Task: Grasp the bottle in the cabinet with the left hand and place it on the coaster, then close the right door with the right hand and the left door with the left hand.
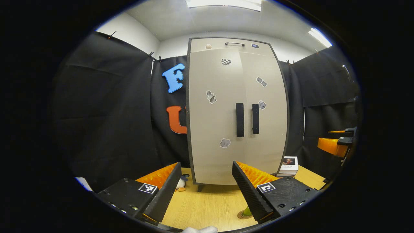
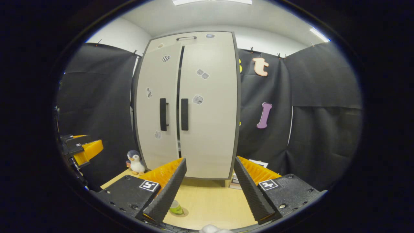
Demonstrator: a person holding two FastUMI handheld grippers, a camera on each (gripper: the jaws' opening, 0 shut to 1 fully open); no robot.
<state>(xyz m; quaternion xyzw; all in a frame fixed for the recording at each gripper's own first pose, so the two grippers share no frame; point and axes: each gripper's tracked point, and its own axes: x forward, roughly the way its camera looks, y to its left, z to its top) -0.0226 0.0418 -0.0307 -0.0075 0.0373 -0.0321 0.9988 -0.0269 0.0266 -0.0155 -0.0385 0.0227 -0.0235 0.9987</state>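
With the bottle (image 2: 175,207) on its coaster (image 1: 243,215) at bottom centre and both cabinet (image 1: 236,110) doors about shut, left gripper (image 1: 202,191) and right gripper (image 2: 208,191) hang released, so the task looks finished

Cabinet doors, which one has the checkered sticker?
The left door: the checkered sticker sits near its top, by the middle seam. The right door carries two plain grey ones.
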